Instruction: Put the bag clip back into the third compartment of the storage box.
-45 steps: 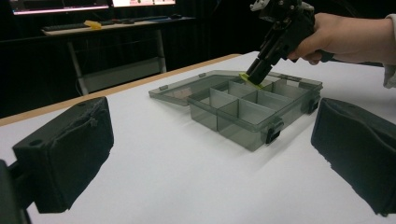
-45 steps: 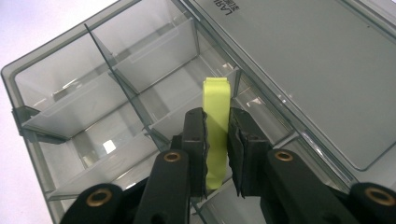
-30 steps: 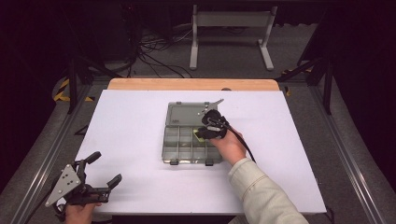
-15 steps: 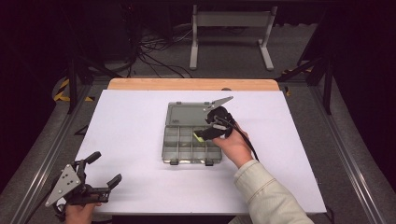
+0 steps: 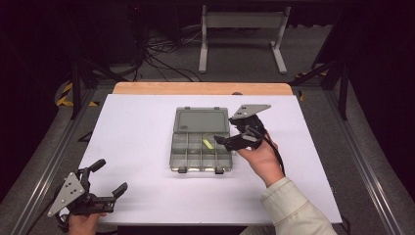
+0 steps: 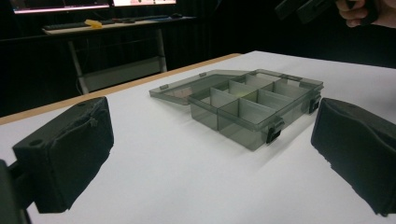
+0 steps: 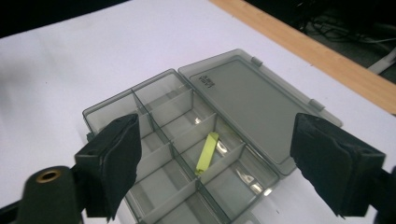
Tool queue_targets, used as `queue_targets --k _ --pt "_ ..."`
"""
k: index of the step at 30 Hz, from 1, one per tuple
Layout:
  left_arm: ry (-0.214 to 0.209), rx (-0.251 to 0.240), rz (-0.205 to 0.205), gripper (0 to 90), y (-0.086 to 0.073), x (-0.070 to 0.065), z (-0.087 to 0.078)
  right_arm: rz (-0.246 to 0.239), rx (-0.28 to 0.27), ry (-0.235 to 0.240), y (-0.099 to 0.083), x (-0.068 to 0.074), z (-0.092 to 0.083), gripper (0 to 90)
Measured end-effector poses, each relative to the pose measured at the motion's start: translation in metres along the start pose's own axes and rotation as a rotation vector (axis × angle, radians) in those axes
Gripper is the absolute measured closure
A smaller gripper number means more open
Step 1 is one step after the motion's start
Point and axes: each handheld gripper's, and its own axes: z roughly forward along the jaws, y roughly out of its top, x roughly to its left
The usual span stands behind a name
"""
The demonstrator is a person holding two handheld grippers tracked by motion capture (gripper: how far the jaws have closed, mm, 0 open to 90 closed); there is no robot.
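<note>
A smoky clear compartment box (image 5: pixel 186 159) lies open mid-table, its lid (image 5: pixel 200 120) flat behind it. A yellow-green strip (image 5: pixel 208 144) lies in a compartment just right of the box's centre. My right gripper (image 5: pixel 224 142) hovers above the box's right edge. Its jaws have just been opening and stand wide with nothing between them. From its own view the strip (image 7: pixel 207 151) and box (image 7: pixel 154 107) lie below the open right gripper (image 7: pixel 224 163). My left gripper (image 5: pixel 108 177) rests open at the near left corner, and in its own view this gripper (image 6: pixel 215 158) faces the box (image 6: pixel 254 105).
The white tabletop (image 5: pixel 137 127) has a wooden strip (image 5: pixel 200 88) along its far edge. Behind it stand a metal frame (image 5: pixel 240 29) and loose cables (image 5: pixel 161 54) on the floor. Rails run along both table sides.
My right gripper has lifted and drawn back to the right from the box, and its jaws have opened. The yellow-green strip stays in the box. The left gripper has not moved.
</note>
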Motion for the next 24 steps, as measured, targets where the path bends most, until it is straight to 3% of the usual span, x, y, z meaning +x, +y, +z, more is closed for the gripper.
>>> queue_targets --k 10,17,21,24 --pt "0.003 0.003 -0.004 0.0 0.000 0.000 0.000 0.011 -0.098 -0.043 -0.022 -0.001 -0.044 12.9" --pt "0.001 0.009 0.001 0.0 0.000 -0.001 0.000 0.038 -0.157 -0.071 -0.046 -0.003 -0.066 10.4" --pt "0.005 0.008 -0.003 0.0 0.000 -0.001 0.000 0.034 -0.185 -0.065 -0.056 -0.001 -0.074 8.0" --pt "0.004 0.009 0.000 0.0 0.000 -0.001 -0.001 0.018 -0.221 -0.086 -0.066 0.002 -0.081 4.2"
